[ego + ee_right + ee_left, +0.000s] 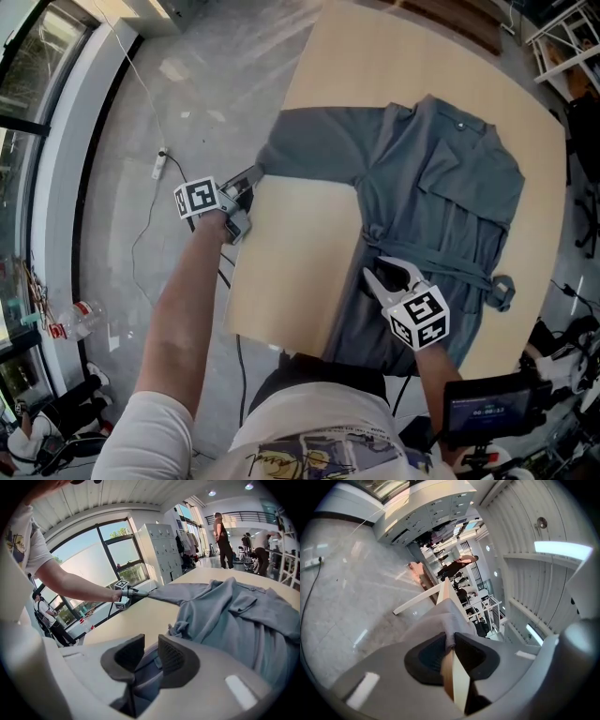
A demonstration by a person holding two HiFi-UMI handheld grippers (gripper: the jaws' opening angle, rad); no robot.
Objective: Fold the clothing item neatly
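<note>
Fabric sits in both of our tools. The grey garment point(441, 178) lies spread on the light wooden table point(291, 253), with its collar toward the far edge and its belt point(450, 267) running across the waist. One sleeve point(309, 141) stretches out flat to the table's left edge. There we hold the left gripper point(251, 178) with its jaws pinched together on the very end of that sleeve. In the left gripper view the grey cloth is nipped between the dark pads, and the table's pale edge shows in the gap beneath it. Nearer to us, the right gripper point(380, 274) rests on the garment's lower part, just below the belt. Its jaws are clamped on a bunched fold of the grey cloth, which fills the narrow space between them.
</note>
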